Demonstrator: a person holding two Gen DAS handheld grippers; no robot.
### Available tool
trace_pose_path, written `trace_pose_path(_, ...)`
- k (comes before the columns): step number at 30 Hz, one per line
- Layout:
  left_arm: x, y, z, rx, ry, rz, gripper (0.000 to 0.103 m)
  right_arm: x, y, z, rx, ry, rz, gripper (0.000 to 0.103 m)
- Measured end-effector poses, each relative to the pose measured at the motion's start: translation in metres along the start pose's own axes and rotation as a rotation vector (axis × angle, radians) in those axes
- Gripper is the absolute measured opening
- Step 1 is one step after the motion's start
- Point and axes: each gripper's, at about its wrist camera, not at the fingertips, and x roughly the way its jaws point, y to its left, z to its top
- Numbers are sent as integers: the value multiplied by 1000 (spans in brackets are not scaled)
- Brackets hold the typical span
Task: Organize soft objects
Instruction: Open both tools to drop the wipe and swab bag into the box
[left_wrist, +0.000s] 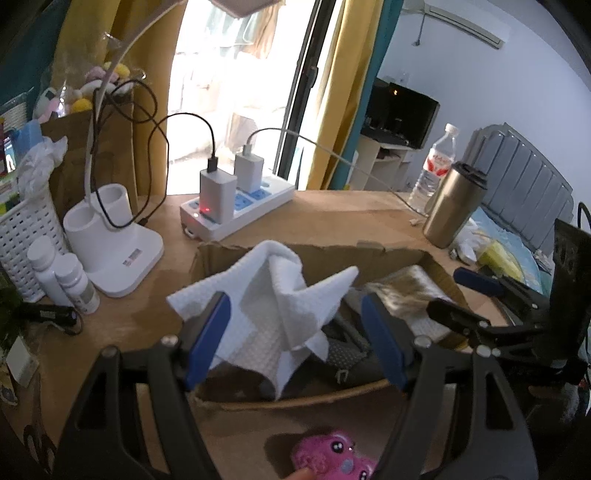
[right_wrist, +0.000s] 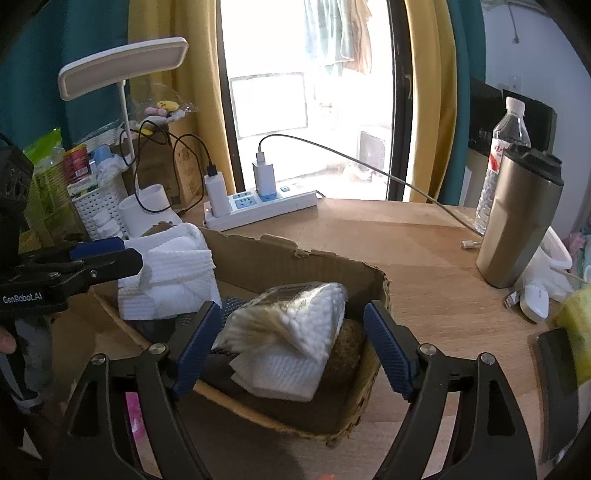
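Note:
A low cardboard box (left_wrist: 388, 254) (right_wrist: 332, 269) stands on the wooden table and holds soft things. A white waffle towel (left_wrist: 273, 310) (right_wrist: 170, 277) lies crumpled at its left end. My left gripper (left_wrist: 295, 343) is open above it, fingers either side, not touching. A second white cloth with a brown furry piece (right_wrist: 291, 332) (left_wrist: 402, 295) lies at the right end. My right gripper (right_wrist: 295, 347) is open around it. Dark fabric (left_wrist: 347, 354) lies beneath. A pink plush toy (left_wrist: 332, 458) lies on the table in front of the box.
Behind the box are a white power strip with chargers (left_wrist: 236, 206) (right_wrist: 258, 206), a white lamp base (left_wrist: 110, 251) and small bottles (left_wrist: 66, 277). A steel tumbler (right_wrist: 517, 221) (left_wrist: 450, 206) and a water bottle (right_wrist: 502, 155) stand at the right. A white mouse (right_wrist: 535, 299) lies nearby.

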Motion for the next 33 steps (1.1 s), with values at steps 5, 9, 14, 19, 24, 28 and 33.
trace_pose_path(5,-13,-4,-5,7,-15,-4,75,-12,5,-1,-3,-11,-6,83)
trace_pose_path(9,-23,-7,-10,11,-26,-8,75,-21,10,0,-4,-21,-8,83)
trace_pose_path(14,-38,-13,-17,23,-42,-13,75,-32,18,-1,-12,-32,0,83)
trace_pose_path(19,-50,-21,-27,43,-49,-18,76,-42,27,-4,-20,-41,6,83)
trace_pose_path(24,-61,-23,-36,47,-54,-22,76,-50,36,-8,-31,-38,7,83)
trace_pose_path(28,-70,-22,-43,42,-57,-26,76,-58,44,-13,-42,-38,8,83)
trace_pose_path(33,-80,-25,-53,48,-59,-30,76,-69,51,-20,-43,-39,4,83)
